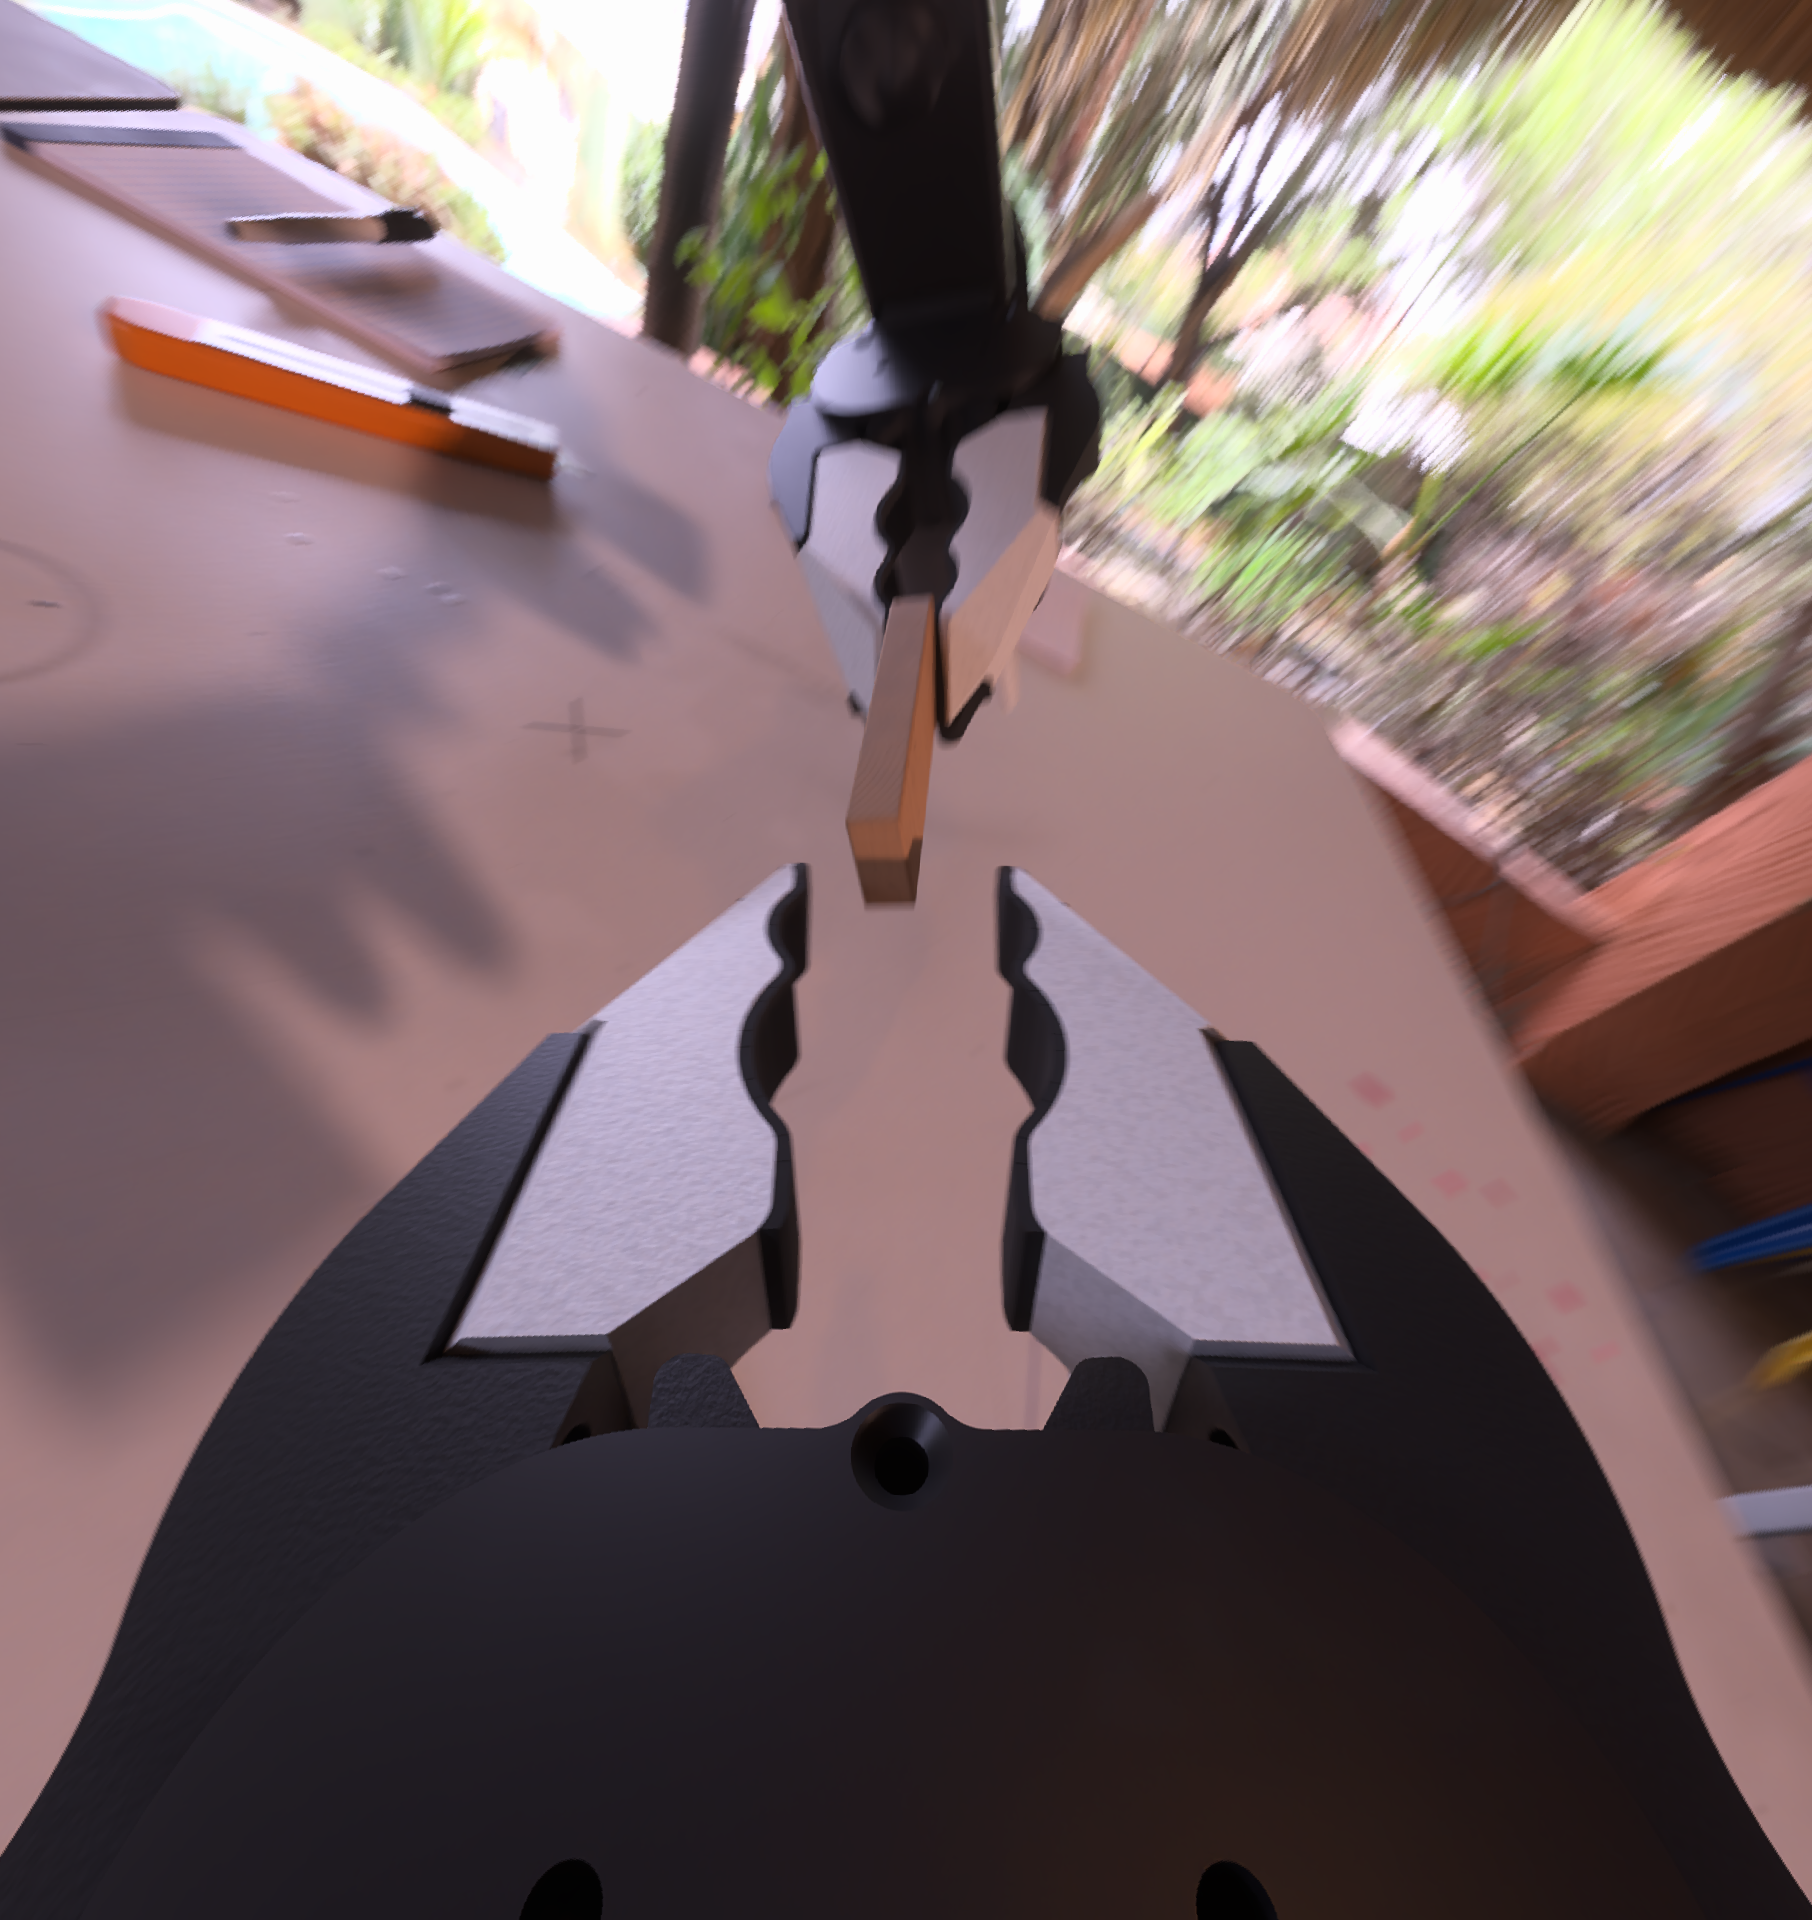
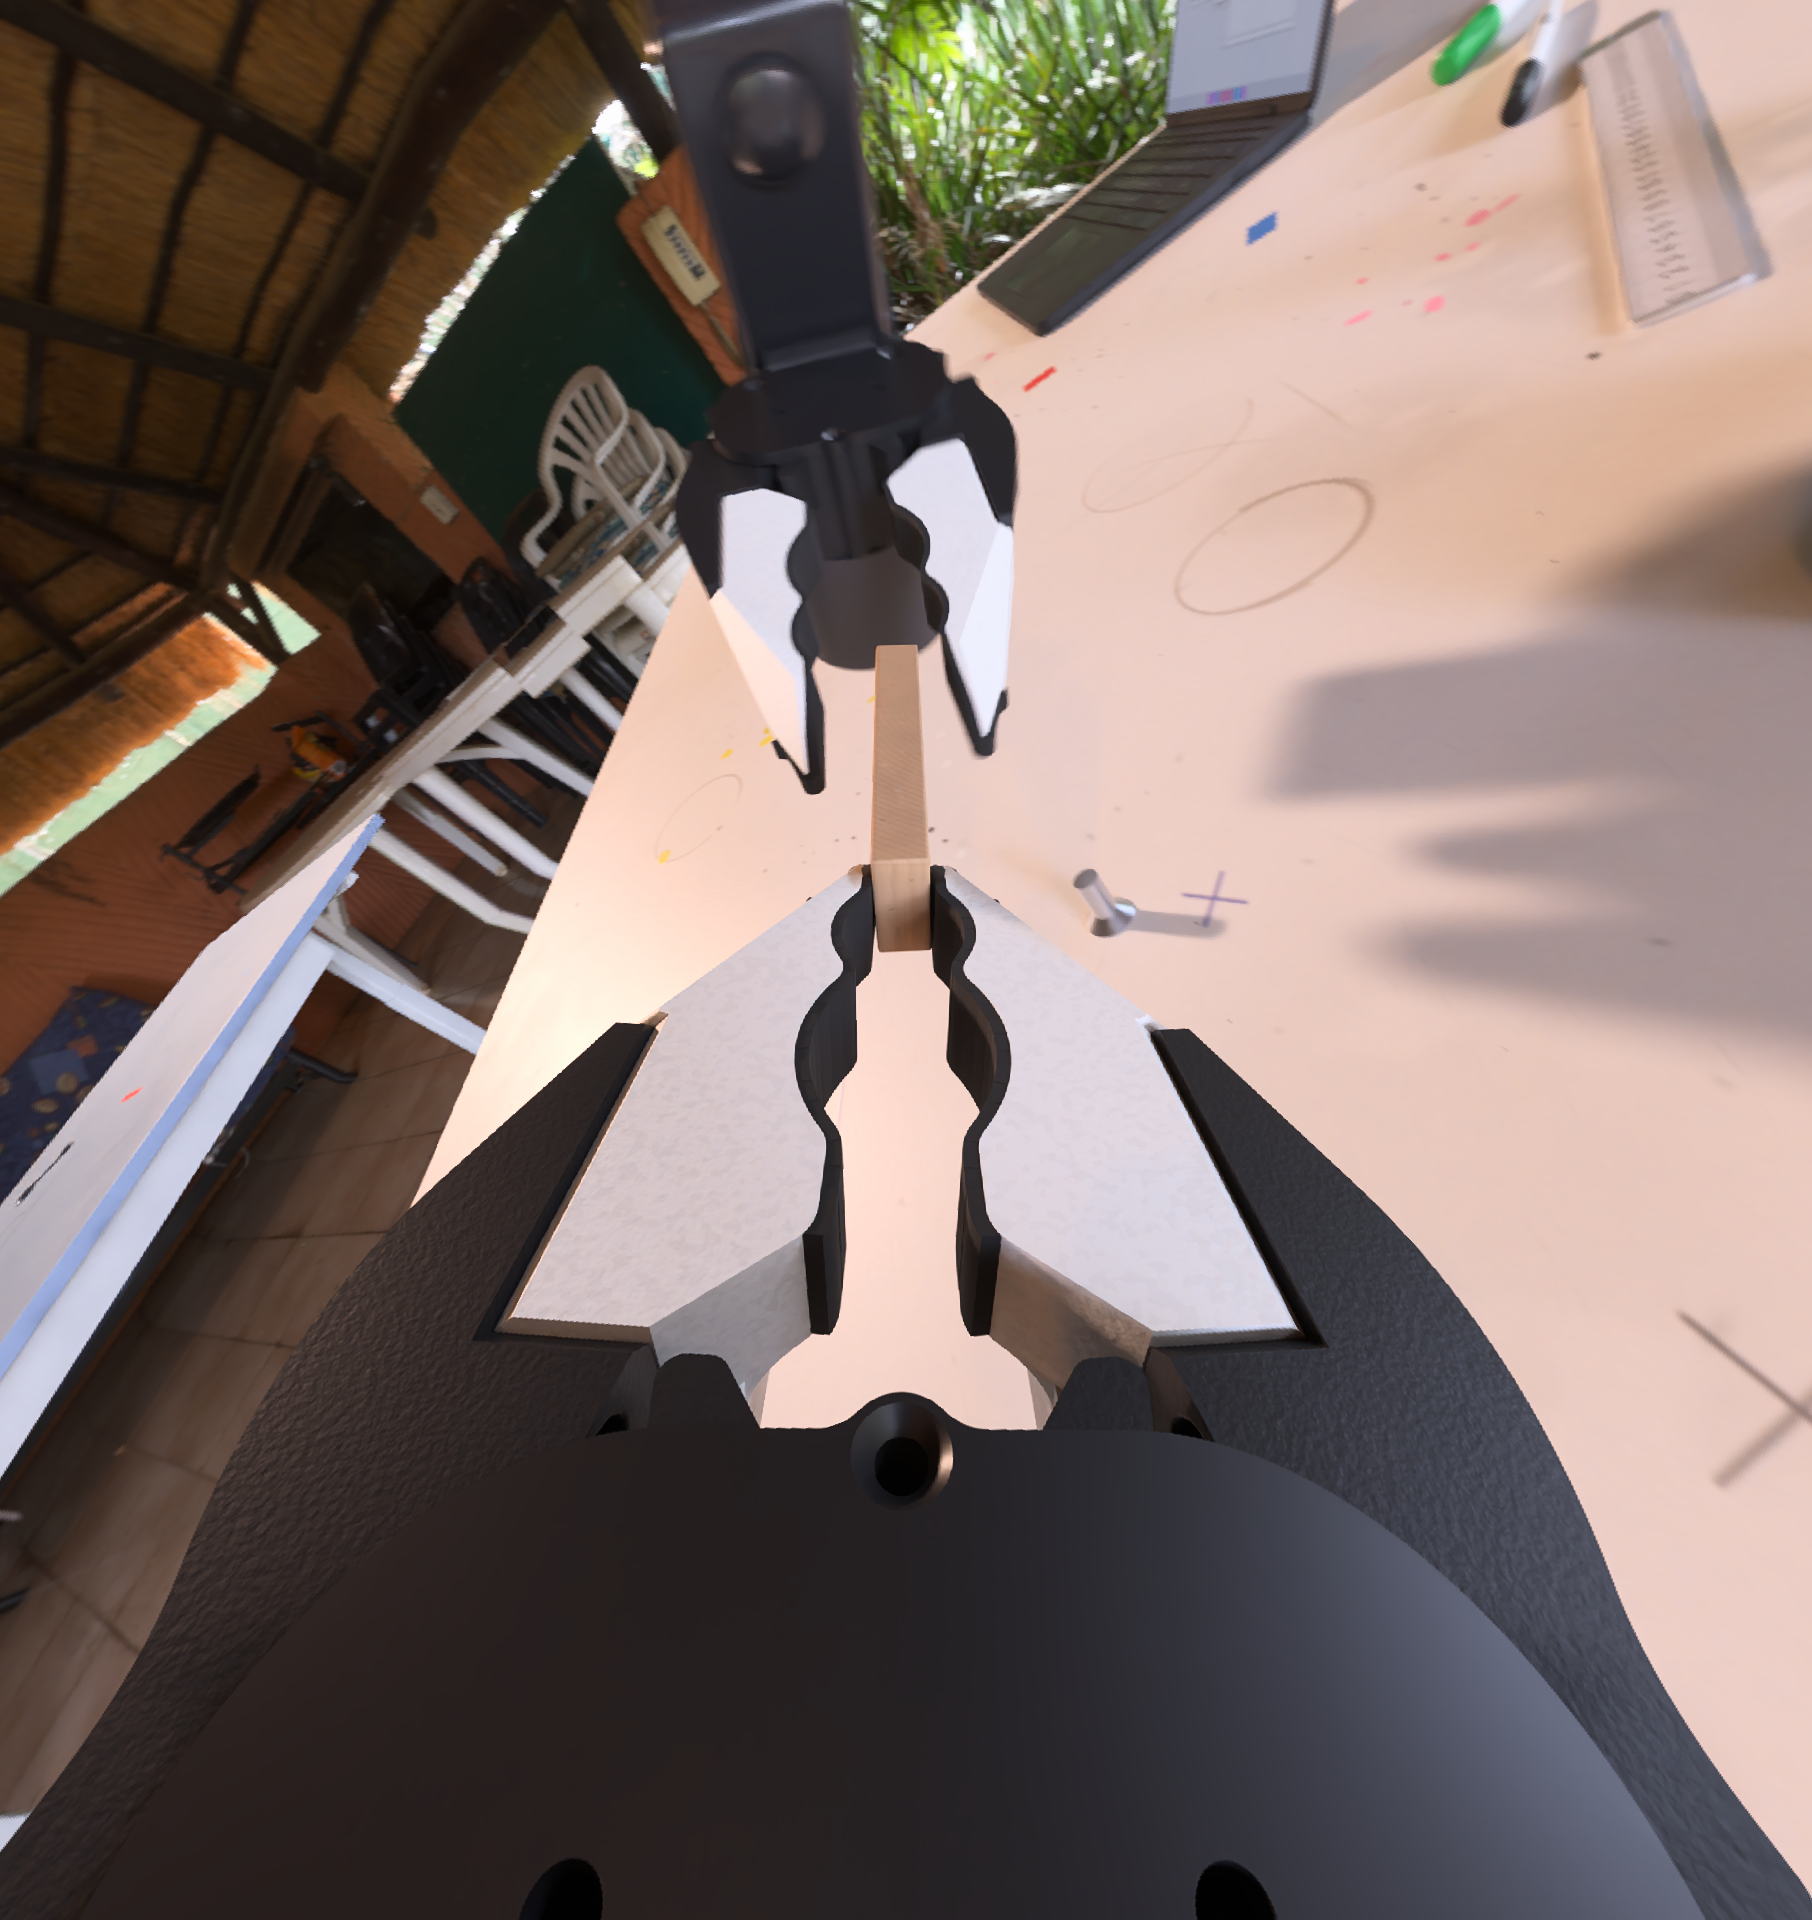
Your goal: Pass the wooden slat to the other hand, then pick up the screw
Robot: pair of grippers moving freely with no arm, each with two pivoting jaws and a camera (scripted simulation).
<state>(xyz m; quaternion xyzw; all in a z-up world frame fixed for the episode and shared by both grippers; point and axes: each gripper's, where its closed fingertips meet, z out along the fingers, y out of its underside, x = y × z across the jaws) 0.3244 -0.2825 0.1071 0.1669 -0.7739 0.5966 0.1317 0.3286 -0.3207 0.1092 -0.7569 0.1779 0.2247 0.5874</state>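
Above table [image 2: 1401, 727], right gripper [image 2: 902, 894] clamps slat [image 2: 899, 769]; left gripper [image 1: 902, 883] gapes.

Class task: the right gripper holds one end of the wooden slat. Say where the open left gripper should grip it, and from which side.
Grip the free end of the wooden slat, coming straight along its length. That end points into the gap of the open left gripper, while the right gripper clamps the far end, so only this half is bare.

The wooden slat [image 2: 900, 790] spans between the two claws above the bench [image 2: 1401, 727], its near end in the right claw [image 2: 900, 904]. The left claw [image 2: 897, 758] faces it at 12 o'clock. The screw [image 2: 1101, 902] lies on the bench at 3 o'clock of the slat's near end.
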